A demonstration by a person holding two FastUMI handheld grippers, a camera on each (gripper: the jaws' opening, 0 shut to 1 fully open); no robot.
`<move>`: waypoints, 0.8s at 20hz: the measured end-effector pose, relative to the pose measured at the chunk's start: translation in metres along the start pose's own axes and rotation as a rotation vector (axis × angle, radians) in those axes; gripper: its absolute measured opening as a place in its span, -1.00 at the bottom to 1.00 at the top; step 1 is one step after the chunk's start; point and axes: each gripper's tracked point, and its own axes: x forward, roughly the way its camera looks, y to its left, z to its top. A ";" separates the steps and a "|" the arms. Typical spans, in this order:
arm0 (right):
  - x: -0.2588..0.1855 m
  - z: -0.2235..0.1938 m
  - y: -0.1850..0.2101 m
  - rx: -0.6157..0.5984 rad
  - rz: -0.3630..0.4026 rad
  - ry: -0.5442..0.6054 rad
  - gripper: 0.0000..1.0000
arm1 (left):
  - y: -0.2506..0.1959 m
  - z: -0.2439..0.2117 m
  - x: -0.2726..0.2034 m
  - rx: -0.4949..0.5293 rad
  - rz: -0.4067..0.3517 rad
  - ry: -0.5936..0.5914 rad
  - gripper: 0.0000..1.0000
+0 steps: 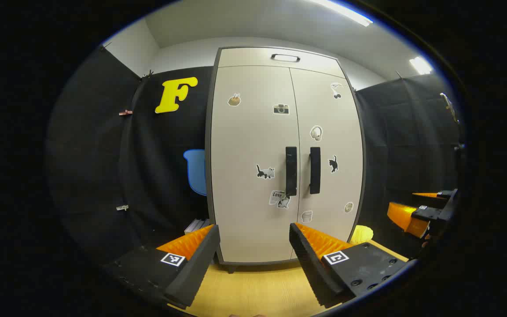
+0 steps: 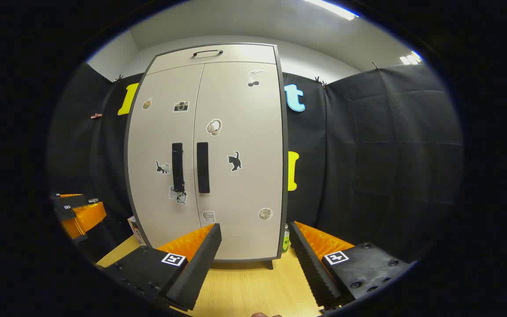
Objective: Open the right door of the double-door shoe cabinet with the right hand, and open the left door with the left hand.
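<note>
Both hand-held grippers (image 1: 253, 259) (image 2: 255, 259) wide open, empty, shoe cabinet (image 1: 253, 176) doors closed, bottle (image 2: 286, 240) beside it

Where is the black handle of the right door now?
In the right gripper view, the right door's handle stands upright at mid-height on the shoe cabinet, just right of the centre seam, beside the left door's handle and left of a black cat sticker.

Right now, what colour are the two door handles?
Black door handles, clearest in the left gripper view.

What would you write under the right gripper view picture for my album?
Open right gripper faces the closed shoe cabinet, its two black handles untouched.
</note>
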 end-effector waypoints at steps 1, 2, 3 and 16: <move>0.002 -0.002 0.001 0.001 0.003 0.005 0.95 | -0.001 -0.001 0.000 -0.013 -0.003 -0.004 0.96; 0.003 -0.003 0.001 0.004 0.005 0.007 0.95 | 0.000 -0.001 0.001 -0.020 -0.001 -0.006 0.96; 0.004 -0.003 0.001 0.007 0.007 0.007 0.96 | 0.000 -0.001 0.001 -0.023 0.000 -0.008 0.96; 0.026 -0.005 0.012 -0.004 0.038 0.024 0.96 | -0.002 -0.013 0.021 0.011 -0.010 0.014 0.96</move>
